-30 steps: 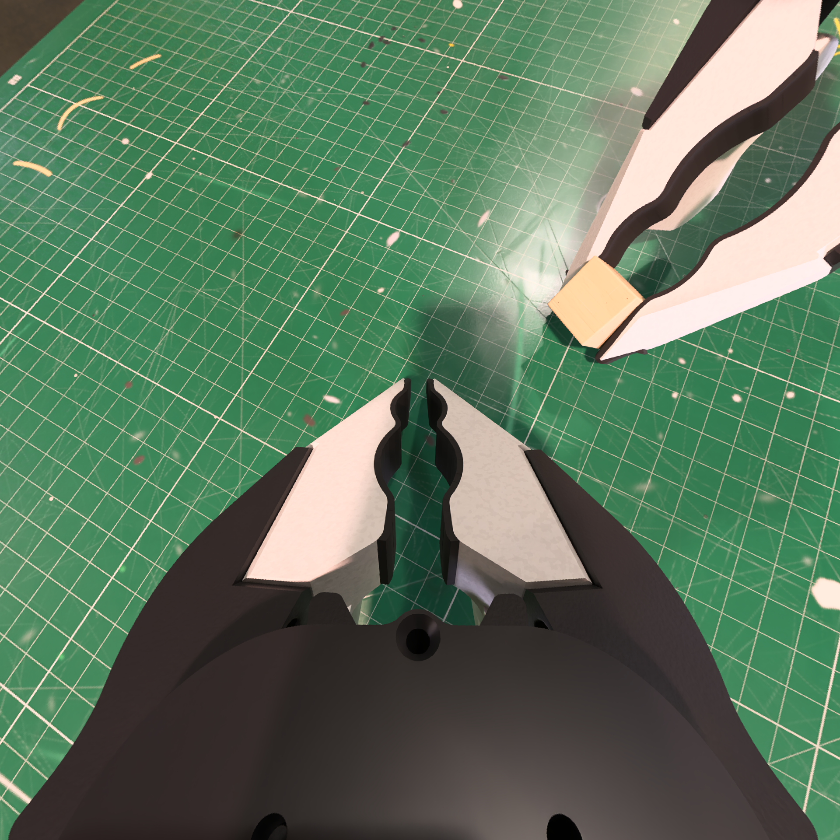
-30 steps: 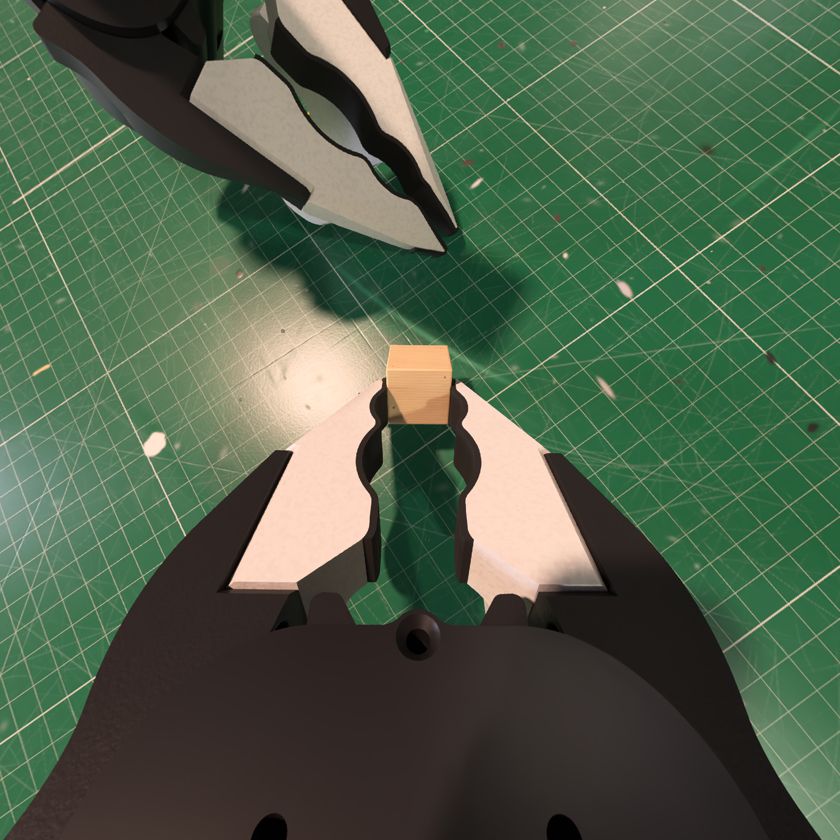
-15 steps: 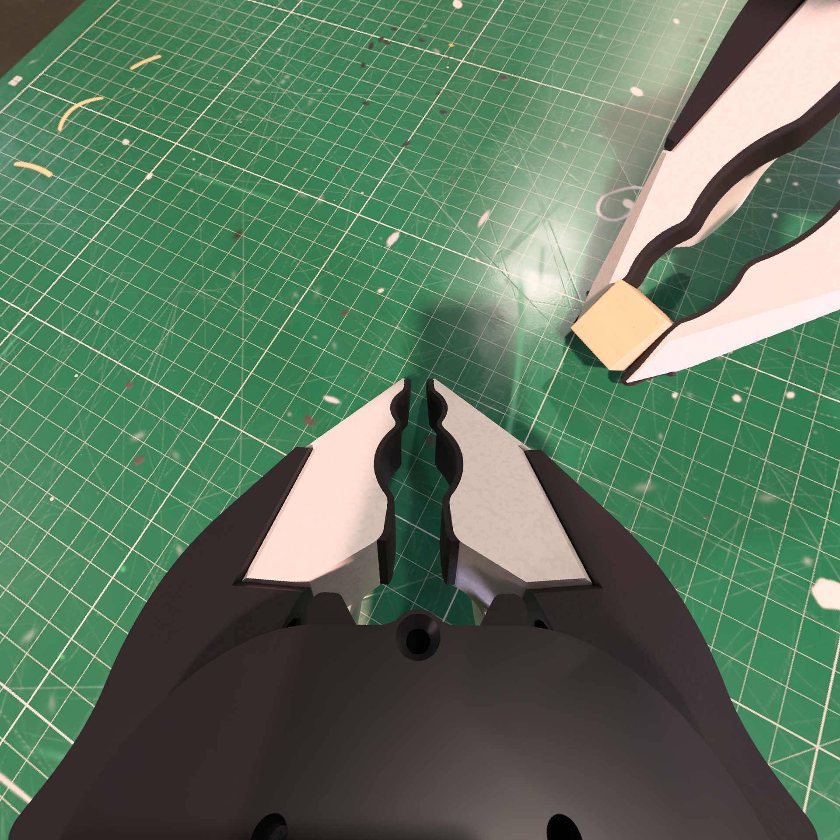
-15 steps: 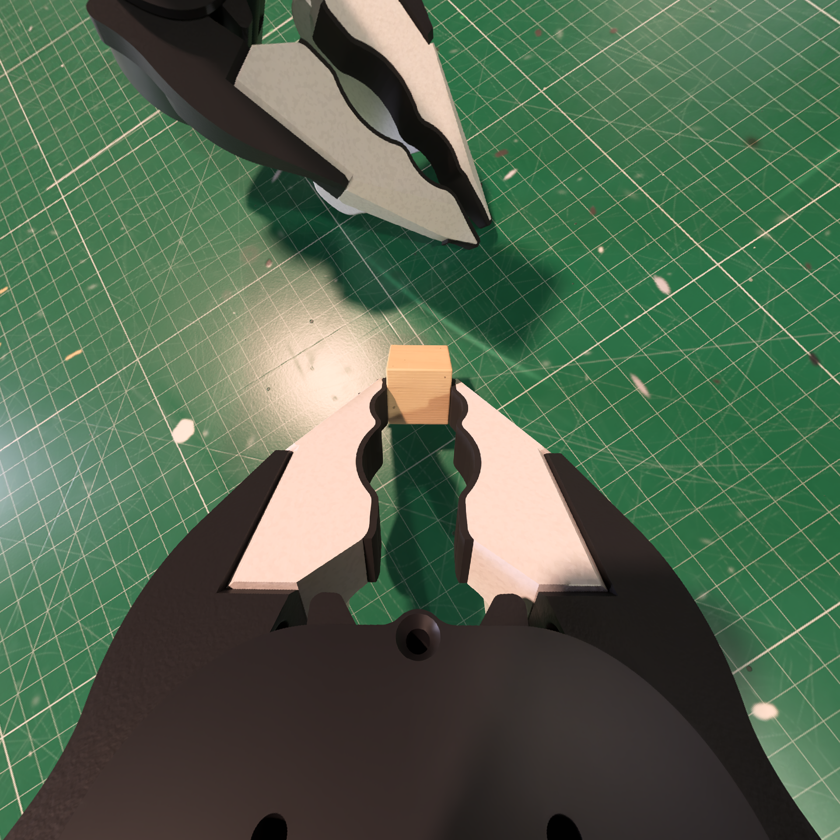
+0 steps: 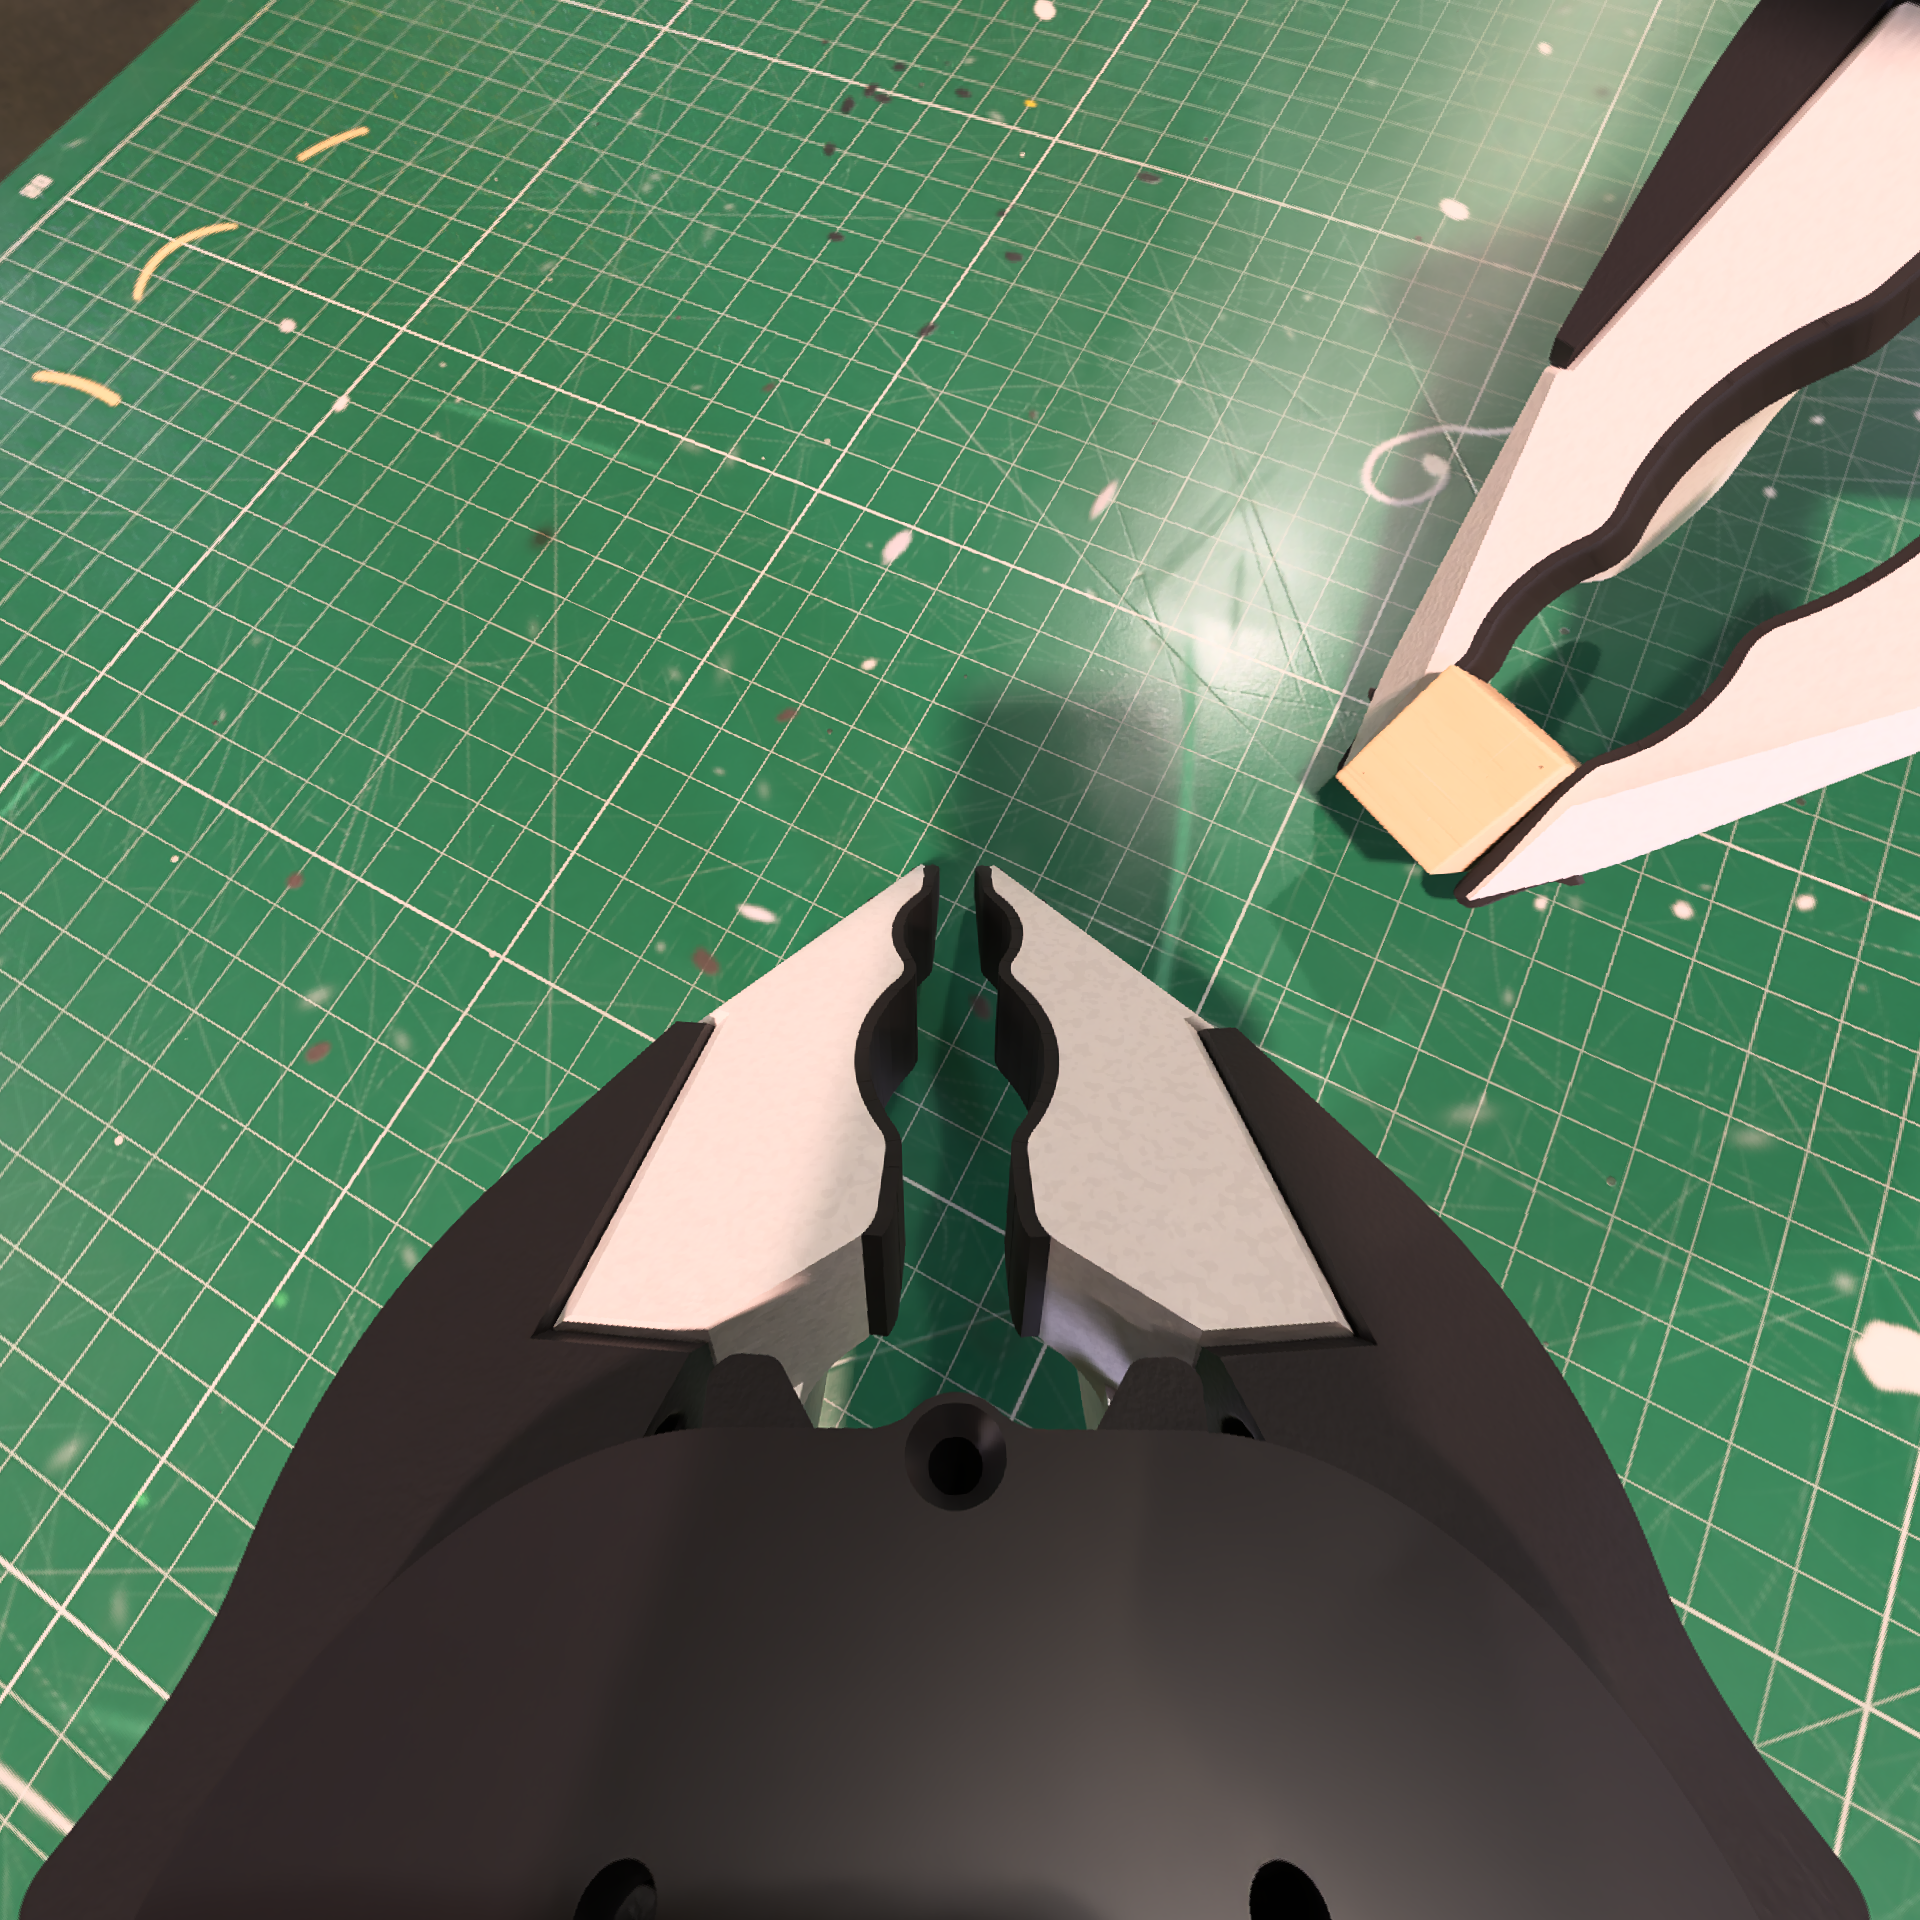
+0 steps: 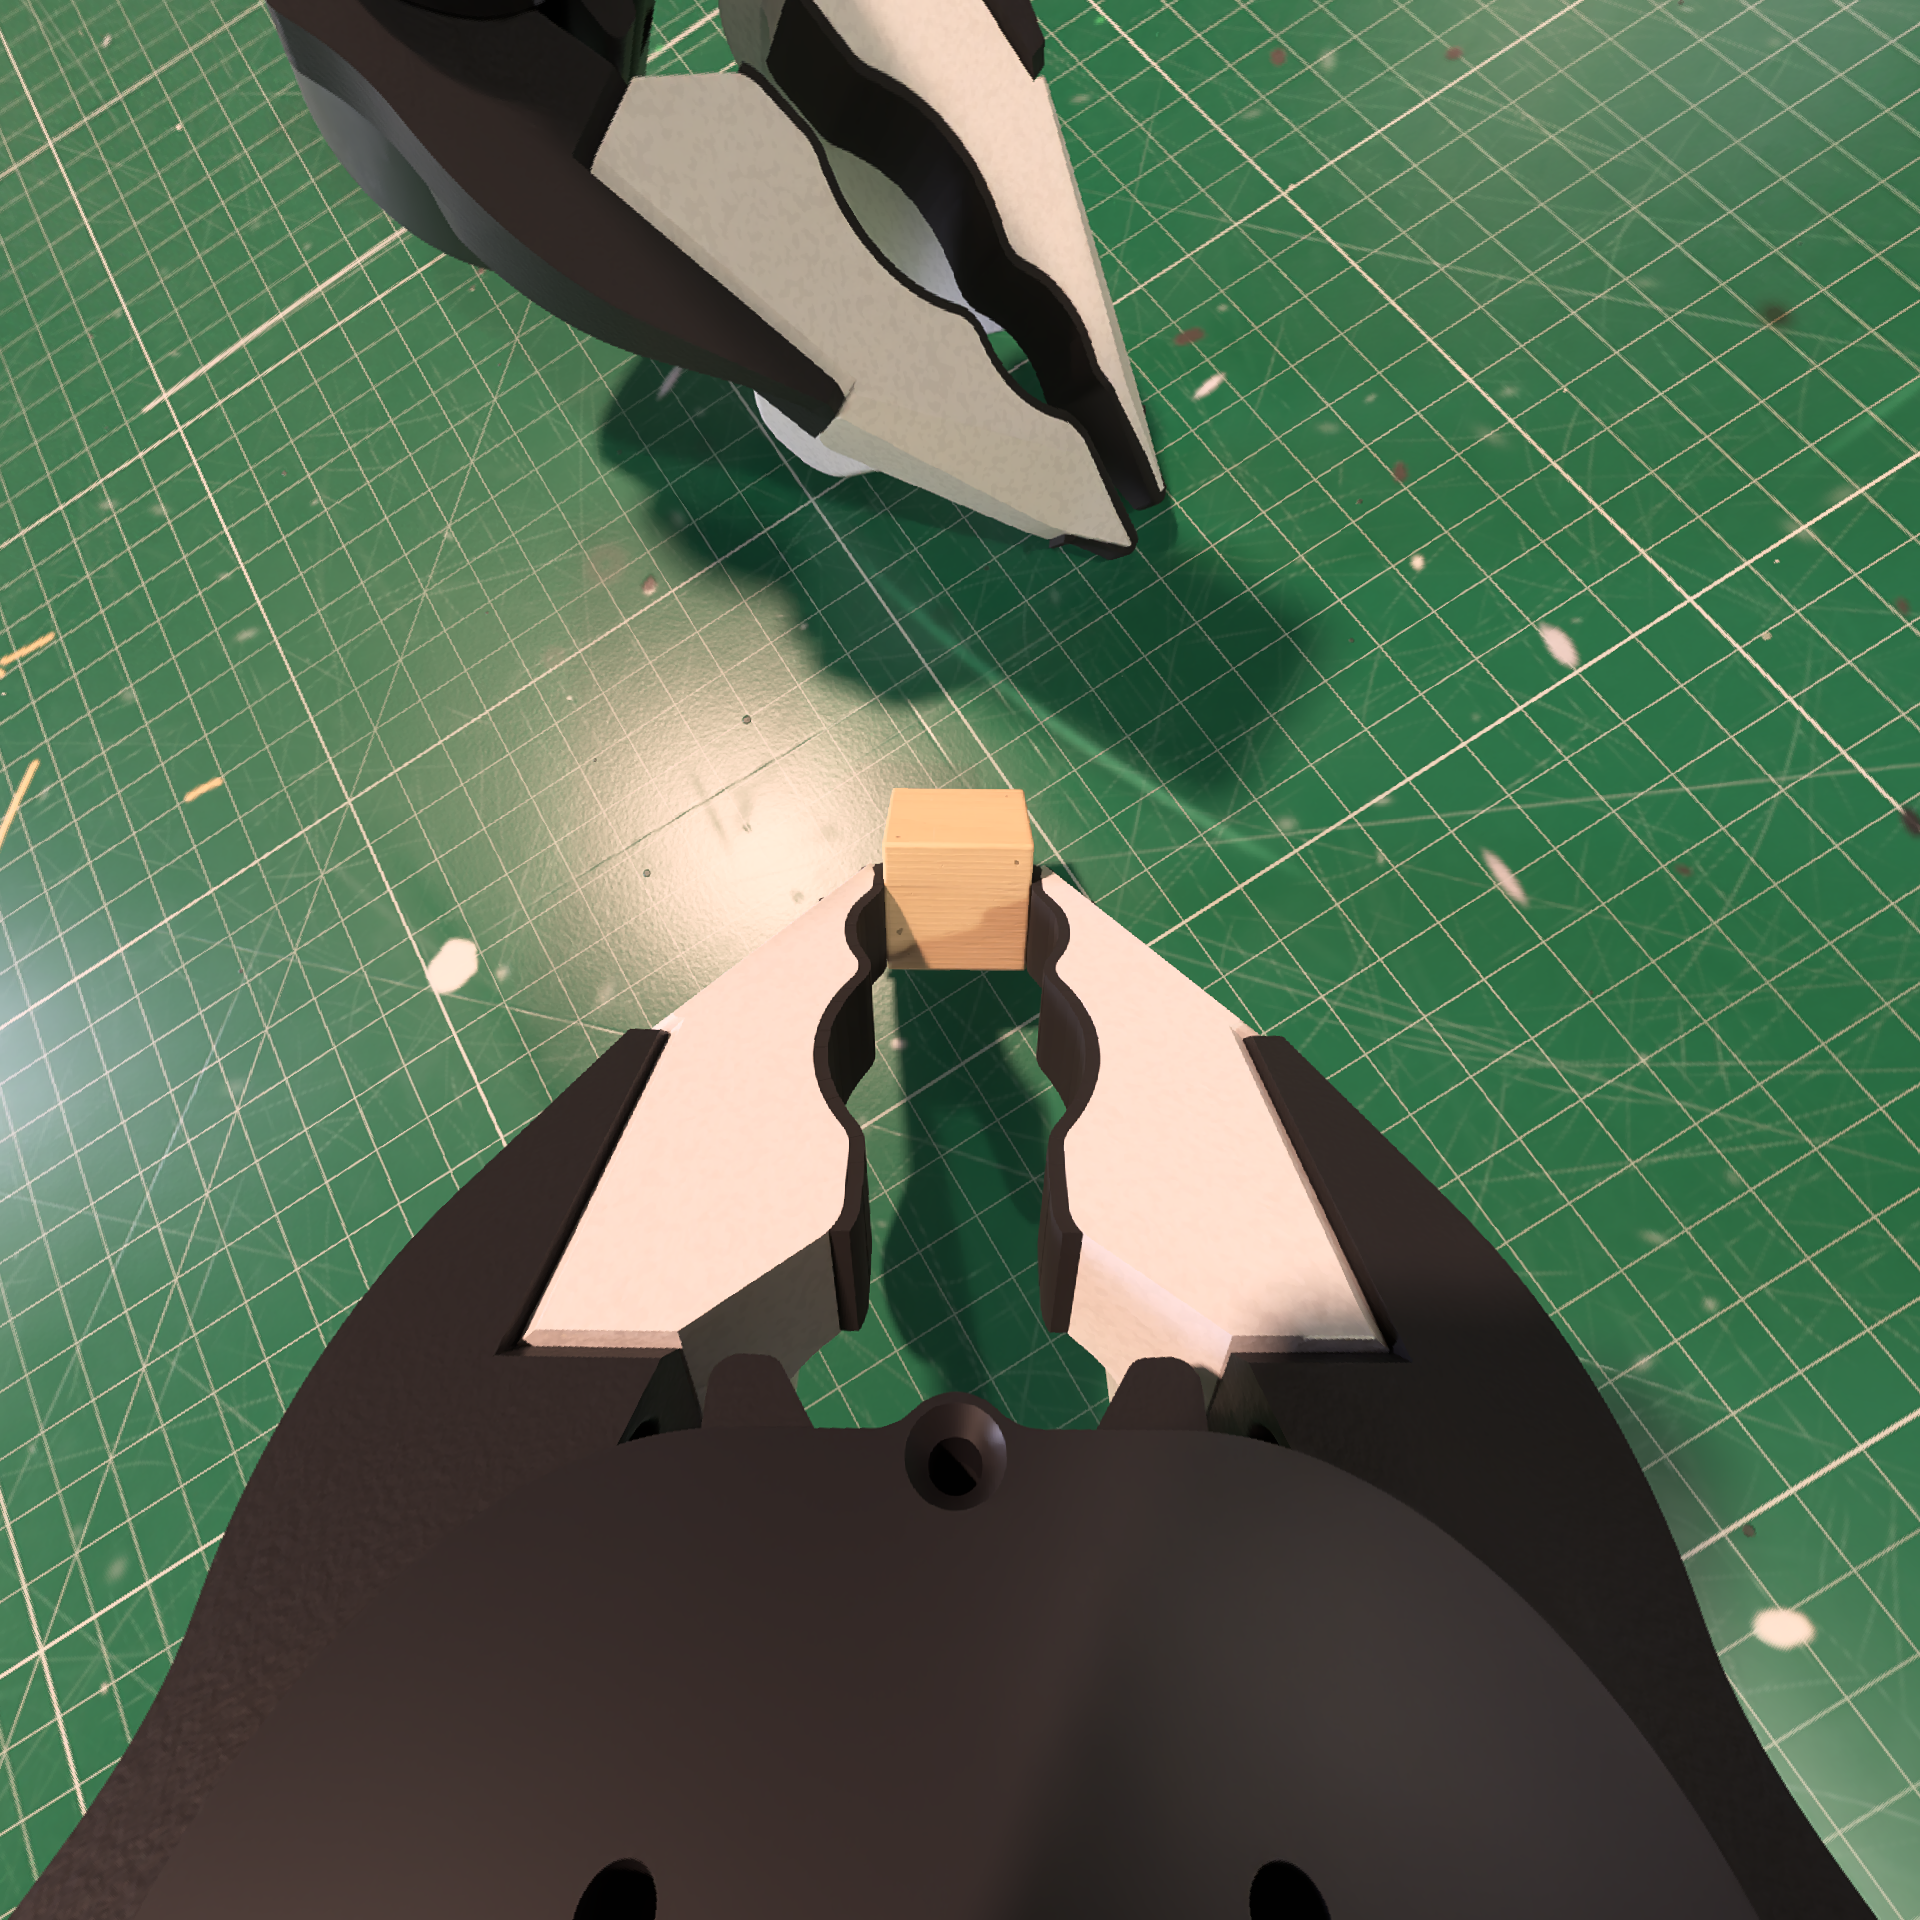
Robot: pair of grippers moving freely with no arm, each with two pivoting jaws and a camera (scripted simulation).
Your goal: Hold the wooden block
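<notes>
The wooden block is a small pale cube. My right gripper is shut on it, one fingertip on each side, low over the green cutting mat. I cannot tell whether the block touches the mat. In the left wrist view the block and the right gripper are at the right. My left gripper is shut and empty, its tips a narrow slit apart, to the left of the block. It also shows in the right wrist view, beyond the block.
The mat carries a white grid, scratches and pale and dark specks. Thin orange shavings lie at its far left. The mat's edge and a dark surface show at the top left corner.
My right gripper has carried the block to the right and nearer in the left wrist view. The left gripper looms larger in the right wrist view. The left gripper has not moved.
</notes>
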